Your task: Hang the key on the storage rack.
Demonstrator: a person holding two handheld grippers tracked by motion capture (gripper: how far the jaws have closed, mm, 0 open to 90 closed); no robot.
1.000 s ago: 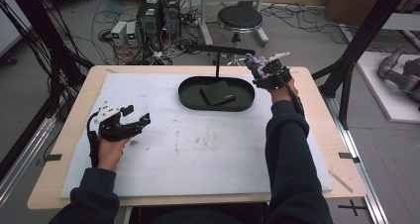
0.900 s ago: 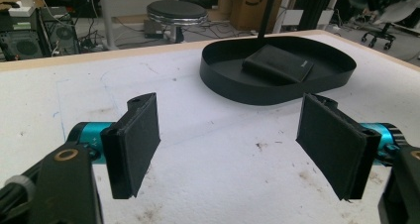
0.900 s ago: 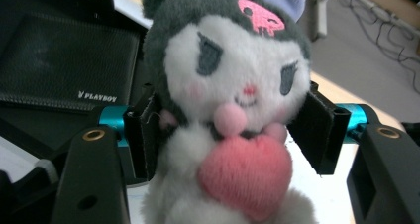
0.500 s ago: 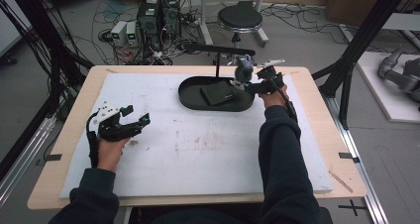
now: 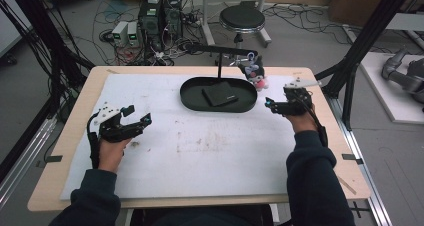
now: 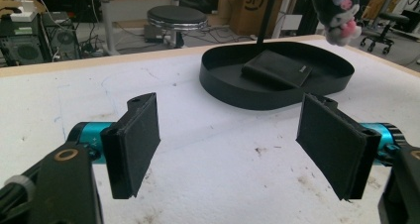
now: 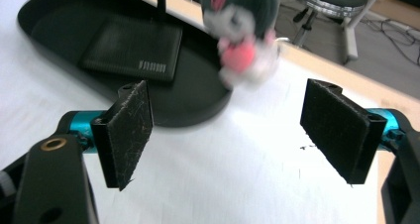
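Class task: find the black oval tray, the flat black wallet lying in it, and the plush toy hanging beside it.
black oval tray [image 5: 192,102], high view, left rim.
flat black wallet [image 6: 277,70], left gripper view, top face.
plush toy [image 7: 241,30], right gripper view, blurred body.

Ahead of the left claw [image 6: 228,144] the white surface [image 5: 225,151] lies bare up to the black oval tray [image 6: 277,92], whose low wall stands across the way, with a flat black pad [image 6: 277,70] inside it. Just ahead of the right claw [image 7: 225,135], whose jaws stand wide apart, a plush toy [image 7: 242,30] hangs above the tray's near end. A thin black post [image 5: 219,66] rises from the tray's far side.
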